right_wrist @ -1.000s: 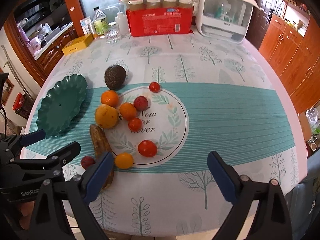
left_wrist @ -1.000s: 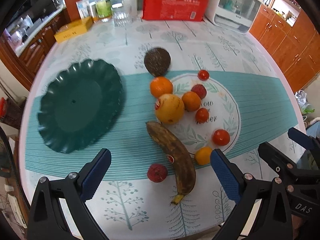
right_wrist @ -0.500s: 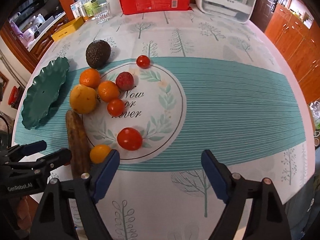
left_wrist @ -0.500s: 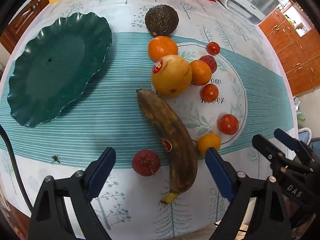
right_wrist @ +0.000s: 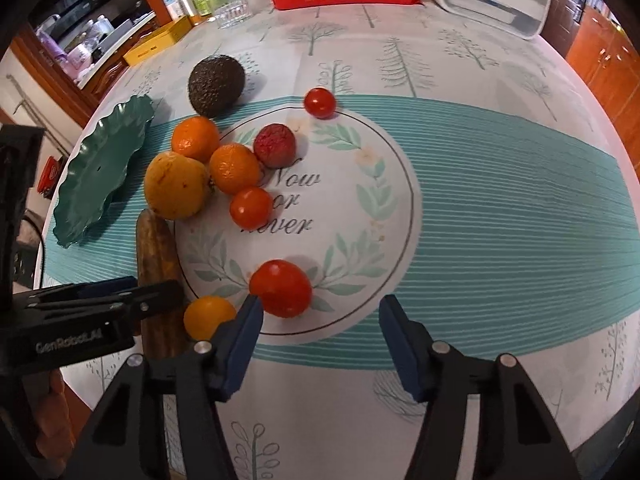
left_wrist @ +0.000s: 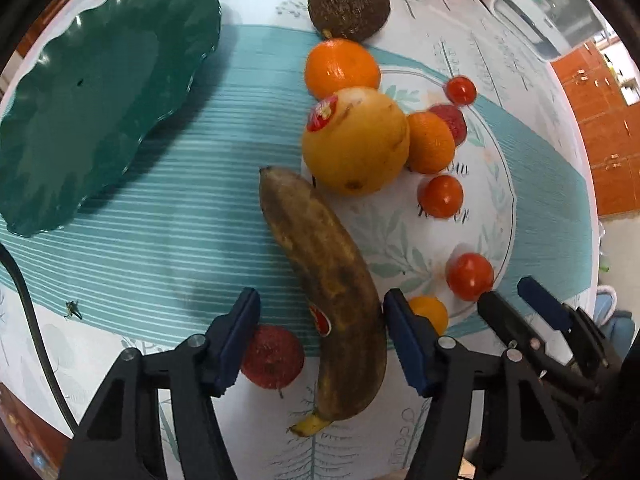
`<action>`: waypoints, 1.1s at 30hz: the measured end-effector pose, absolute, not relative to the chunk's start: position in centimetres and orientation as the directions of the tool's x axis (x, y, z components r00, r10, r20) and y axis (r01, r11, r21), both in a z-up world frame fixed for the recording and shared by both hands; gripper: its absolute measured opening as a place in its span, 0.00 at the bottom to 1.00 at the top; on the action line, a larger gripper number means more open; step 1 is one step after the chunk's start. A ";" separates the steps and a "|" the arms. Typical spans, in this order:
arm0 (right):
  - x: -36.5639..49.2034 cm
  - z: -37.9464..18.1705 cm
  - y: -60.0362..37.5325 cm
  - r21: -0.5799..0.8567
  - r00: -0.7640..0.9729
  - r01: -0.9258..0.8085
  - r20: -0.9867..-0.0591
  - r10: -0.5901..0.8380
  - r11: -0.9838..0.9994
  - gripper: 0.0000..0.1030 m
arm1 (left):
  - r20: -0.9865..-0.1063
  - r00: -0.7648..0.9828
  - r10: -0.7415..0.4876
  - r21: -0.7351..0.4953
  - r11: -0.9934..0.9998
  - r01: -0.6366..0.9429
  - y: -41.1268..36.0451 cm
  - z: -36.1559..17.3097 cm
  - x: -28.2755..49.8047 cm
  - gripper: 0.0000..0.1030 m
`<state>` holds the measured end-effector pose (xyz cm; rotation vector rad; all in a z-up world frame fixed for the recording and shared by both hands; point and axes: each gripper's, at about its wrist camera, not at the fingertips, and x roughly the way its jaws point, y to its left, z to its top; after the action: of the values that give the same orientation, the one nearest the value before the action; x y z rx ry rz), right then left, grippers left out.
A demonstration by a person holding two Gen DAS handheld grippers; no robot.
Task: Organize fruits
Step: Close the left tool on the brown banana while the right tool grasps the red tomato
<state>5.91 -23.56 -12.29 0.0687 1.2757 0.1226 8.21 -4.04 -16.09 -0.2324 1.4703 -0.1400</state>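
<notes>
The left tongs (left_wrist: pixel 320 320) are coming down and forward over the bench: a second ago they were hanging well above the fruit, and now their open jaws are straddling the lower half of the brown banana (left_wrist: pixel 328 292), with the red lychee (left_wrist: pixel 272 356) just inside the left pad and the right pad next to the small yellow-orange fruit (left_wrist: pixel 430 312). The right tongs (right_wrist: pixel 320 320) are also dropping closer, jaws apart as before, their left pad now reaching beside the large tomato (right_wrist: pixel 281 288).
</notes>
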 end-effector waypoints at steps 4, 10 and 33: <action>6.4 -12.8 -23.2 0.130 0.274 -0.075 -0.951 0.146 0.989 0.59 | -0.970 0.097 -0.224 -0.229 0.972 -0.051 -4.6 -16.5 8.7 0.52; 6.8 -13.3 -22.4 0.140 0.270 -0.116 -0.948 0.167 0.983 0.55 | -0.980 0.086 -0.179 -0.181 0.983 -0.015 -6.9 -16.5 10.0 0.41; 6.5 -13.3 -21.3 0.114 0.283 -0.194 -0.945 0.167 0.974 0.33 | -0.983 0.040 -0.180 -0.177 0.982 0.069 -8.2 -14.9 12.0 0.35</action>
<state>6.48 -21.35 -13.30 -0.0250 1.2611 0.2416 11.98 -8.23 -14.89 -0.0895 1.5194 -0.1910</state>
